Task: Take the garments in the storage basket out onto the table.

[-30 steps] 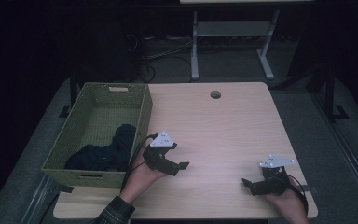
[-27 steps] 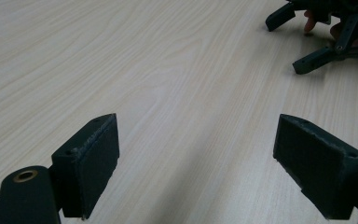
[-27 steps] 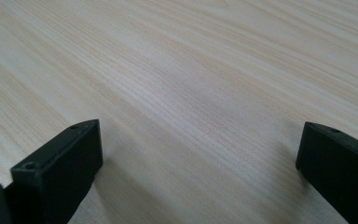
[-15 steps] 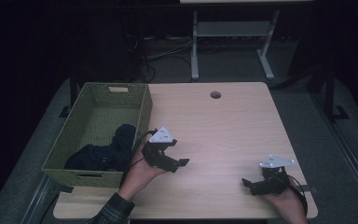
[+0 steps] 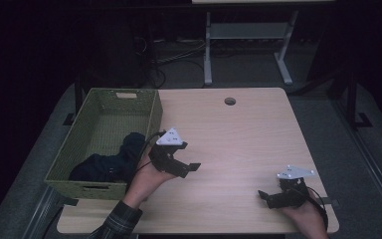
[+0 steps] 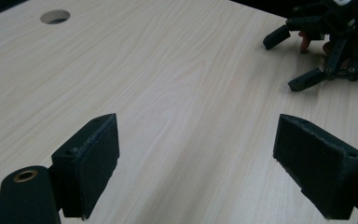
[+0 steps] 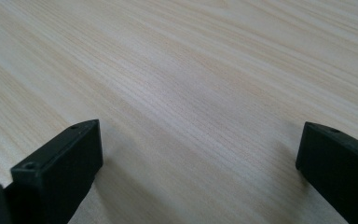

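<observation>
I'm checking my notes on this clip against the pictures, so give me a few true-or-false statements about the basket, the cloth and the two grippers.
1. The dark cloth lies inside the green woven basket. True.
2. The left gripper is shut on the cloth. False: its jaws stand open with nothing between them, over the light wooden table.
3. The right gripper is open. True.
4. The basket stands at the table's right side. False: it is at the left.
5. The table has a round hole near its far edge. True.
</observation>
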Demonstrator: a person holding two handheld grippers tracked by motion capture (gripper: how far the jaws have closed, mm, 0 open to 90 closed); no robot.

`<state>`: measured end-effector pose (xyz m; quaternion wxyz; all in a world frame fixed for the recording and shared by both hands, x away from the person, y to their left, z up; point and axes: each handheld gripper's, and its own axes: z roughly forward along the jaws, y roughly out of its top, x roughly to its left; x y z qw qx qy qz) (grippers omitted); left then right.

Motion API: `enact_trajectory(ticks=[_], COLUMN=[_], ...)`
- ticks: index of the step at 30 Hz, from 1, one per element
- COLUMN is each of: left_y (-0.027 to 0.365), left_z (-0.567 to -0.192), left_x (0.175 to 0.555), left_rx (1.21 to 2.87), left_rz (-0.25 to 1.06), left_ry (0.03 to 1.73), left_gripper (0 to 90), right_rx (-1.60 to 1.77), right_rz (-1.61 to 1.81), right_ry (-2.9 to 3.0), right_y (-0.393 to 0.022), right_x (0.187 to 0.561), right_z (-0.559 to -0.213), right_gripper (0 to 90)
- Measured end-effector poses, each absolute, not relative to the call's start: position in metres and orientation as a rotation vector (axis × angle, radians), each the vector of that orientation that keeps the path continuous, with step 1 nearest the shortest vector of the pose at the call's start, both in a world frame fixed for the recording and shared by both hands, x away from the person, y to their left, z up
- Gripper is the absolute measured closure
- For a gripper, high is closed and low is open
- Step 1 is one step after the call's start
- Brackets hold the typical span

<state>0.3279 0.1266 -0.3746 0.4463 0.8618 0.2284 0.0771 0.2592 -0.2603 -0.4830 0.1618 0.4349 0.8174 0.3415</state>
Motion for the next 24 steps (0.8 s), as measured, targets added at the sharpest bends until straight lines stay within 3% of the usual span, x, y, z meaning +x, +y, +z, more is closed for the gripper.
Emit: enact_trajectory(ticks=[24], left_y=[0.156], left_z=[-0.336], left_x=[0.345], left_rx=[2.179], left_rz=[0.173], left_ry=[0.556], left_gripper=[14.3], right_rx=[1.236], right_rz=[0.977], right_ry=[2.334], right_y=[-0.260], right_x=[0.259], right_z=[-0.483], right_gripper=[0.1])
